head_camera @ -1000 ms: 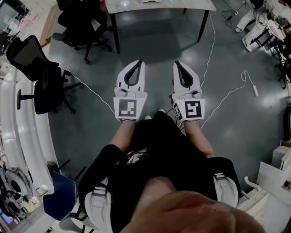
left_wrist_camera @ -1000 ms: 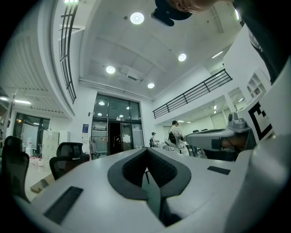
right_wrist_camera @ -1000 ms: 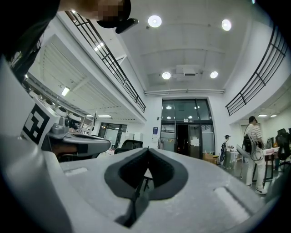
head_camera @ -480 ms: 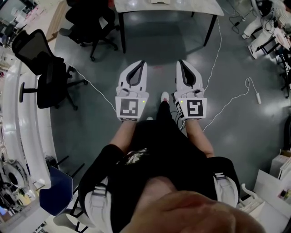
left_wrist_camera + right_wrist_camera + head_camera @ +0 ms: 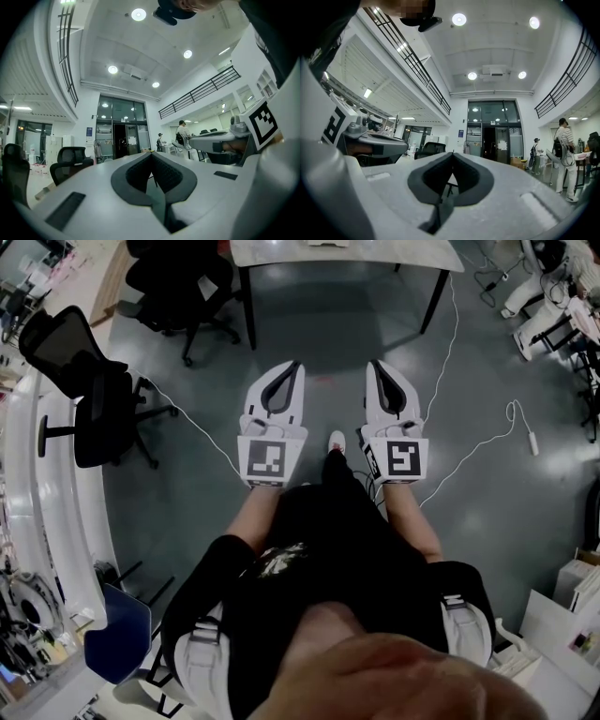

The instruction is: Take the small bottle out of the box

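No small bottle and no box appear in any view. In the head view my left gripper and right gripper are held side by side at waist height over the grey floor, pointing forward toward a white table. Both sets of jaws meet at the tips with nothing between them. The left gripper view shows the left gripper closed and aimed across a large hall. In the right gripper view the right gripper is likewise closed against the hall behind.
Black office chairs stand at the left, another near the table's left leg. A white cable runs across the floor at the right. A curved white counter lines the left side. People stand far off.
Both grippers stay shut and side by side. The table and chairs have shifted slightly in the head view as the person moved a little.
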The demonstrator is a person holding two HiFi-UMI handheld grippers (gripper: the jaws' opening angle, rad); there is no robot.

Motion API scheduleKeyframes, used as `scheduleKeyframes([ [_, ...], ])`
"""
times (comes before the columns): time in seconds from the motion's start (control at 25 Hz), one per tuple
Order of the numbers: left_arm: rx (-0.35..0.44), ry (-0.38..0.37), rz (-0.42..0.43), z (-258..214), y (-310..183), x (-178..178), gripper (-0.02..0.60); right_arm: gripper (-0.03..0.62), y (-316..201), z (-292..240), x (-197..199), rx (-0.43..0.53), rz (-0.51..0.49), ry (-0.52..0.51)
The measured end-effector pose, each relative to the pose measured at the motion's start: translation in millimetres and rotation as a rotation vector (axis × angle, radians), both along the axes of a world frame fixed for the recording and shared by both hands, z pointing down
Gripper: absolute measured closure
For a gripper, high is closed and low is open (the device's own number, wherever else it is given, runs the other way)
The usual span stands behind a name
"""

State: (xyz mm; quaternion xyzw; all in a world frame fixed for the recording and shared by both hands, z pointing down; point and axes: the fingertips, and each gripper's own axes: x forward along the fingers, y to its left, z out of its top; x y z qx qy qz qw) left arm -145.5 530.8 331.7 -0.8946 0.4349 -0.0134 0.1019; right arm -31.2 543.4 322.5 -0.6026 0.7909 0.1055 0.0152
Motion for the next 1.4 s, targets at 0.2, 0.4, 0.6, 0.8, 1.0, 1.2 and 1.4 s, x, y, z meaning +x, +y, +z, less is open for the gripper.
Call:
scheduleKeyframes([
  [0.2, 0.016, -0.024, 0.007, -4, -40, 21, 0.569, 0.599, -42, -4, 20, 0.001, -0.005, -0.01],
  [0.4, -0.034, 0.044, -0.05, -12, -85, 30, 0.569, 0.599, -92, -7, 32, 0.008, -0.029, -0.021],
  [0.6, -0.02, 0.029, -0.057, -18, -136, 51, 0.569, 0.6, -146, -12, 51, 0.02, -0.048, -0.029],
  [0.8, -0.023, 0.032, -0.067, -25, -180, 78, 0.569, 0.599, -192, -21, 76, 0.029, -0.065, -0.028],
  [1.0, -0.021, 0.015, -0.098, -31, -217, 103, 0.569, 0.6, -233, -25, 107, 0.027, -0.085, -0.046],
  [1.2, -0.007, 0.015, -0.141, -33, -245, 118, 0.569, 0.599, -263, -28, 123, 0.048, -0.125, -0.054],
  [1.4, -0.008, 0.01, -0.165, -29, -265, 132, 0.569, 0.599, -285, -21, 135, 0.031, -0.158, -0.064],
])
